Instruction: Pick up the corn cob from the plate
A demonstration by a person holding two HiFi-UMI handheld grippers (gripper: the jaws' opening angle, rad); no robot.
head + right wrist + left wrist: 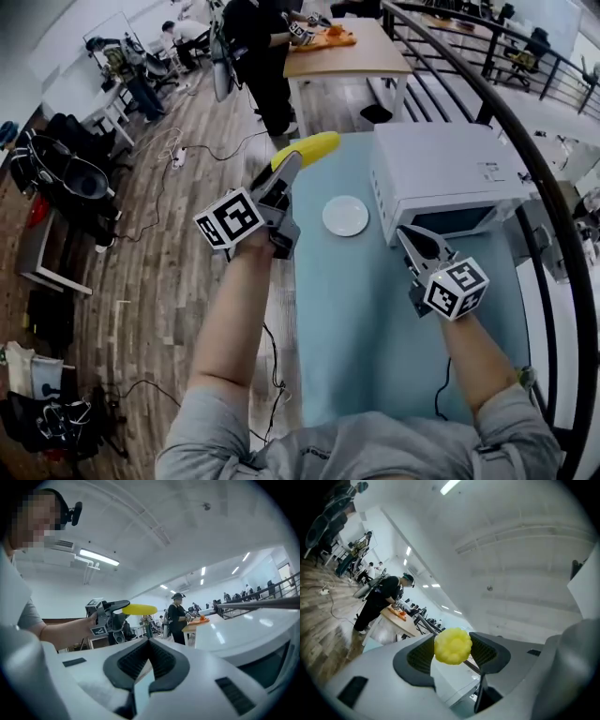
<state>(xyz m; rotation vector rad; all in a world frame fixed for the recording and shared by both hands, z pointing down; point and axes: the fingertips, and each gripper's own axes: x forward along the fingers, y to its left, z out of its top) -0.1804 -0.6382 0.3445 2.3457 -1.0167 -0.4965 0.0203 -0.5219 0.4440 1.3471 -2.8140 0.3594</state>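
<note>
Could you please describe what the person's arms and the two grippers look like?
The left claw and right claw are grey, tapering bodies with dark ribbed pads lining the jaws. Each carries a white cube printed with black square markers: the left cube and the right cube. The person wears short grey sleeves, and the forearms are bare.

On the table (pixel 356 319) before us we find the plate (pixel 345 216) just left of the boxy appliance (pixel 450 173), the corn cob (pixel 307 148) between our left gripper's (pixel 291 167) jaws above the table's far-left edge, and our right gripper (pixel 408 236) before the appliance.
</note>
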